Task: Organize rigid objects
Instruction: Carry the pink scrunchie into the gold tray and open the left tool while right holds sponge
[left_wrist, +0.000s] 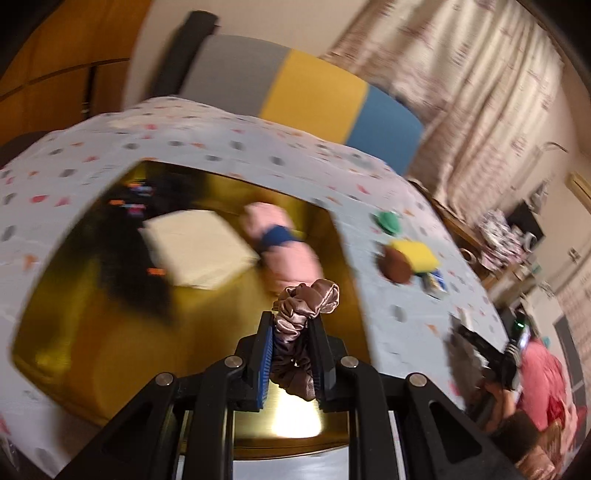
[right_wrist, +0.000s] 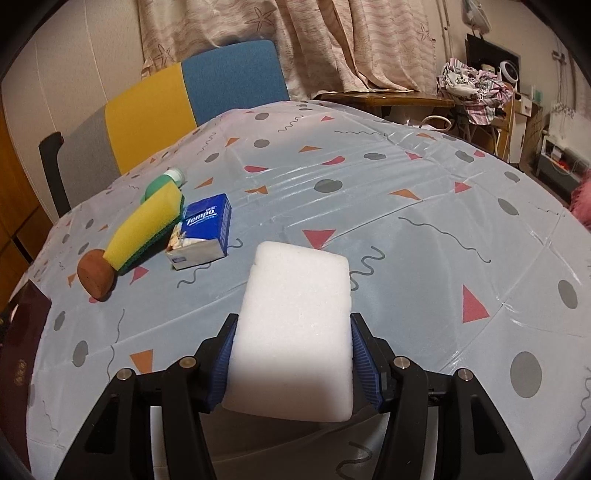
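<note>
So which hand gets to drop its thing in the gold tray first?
Probably the left. Its gripper already holds the scrunchie right over the gold tray. The right gripper holds the white block over the tablecloth, with only a dark box edge at its far left.

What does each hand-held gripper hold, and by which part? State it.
The left hand-held gripper is shut on a mauve satin scrunchie, pinched across a bunched section of its loop. The right hand-held gripper clamps a white foam block by its two long sides near the close end.
</note>
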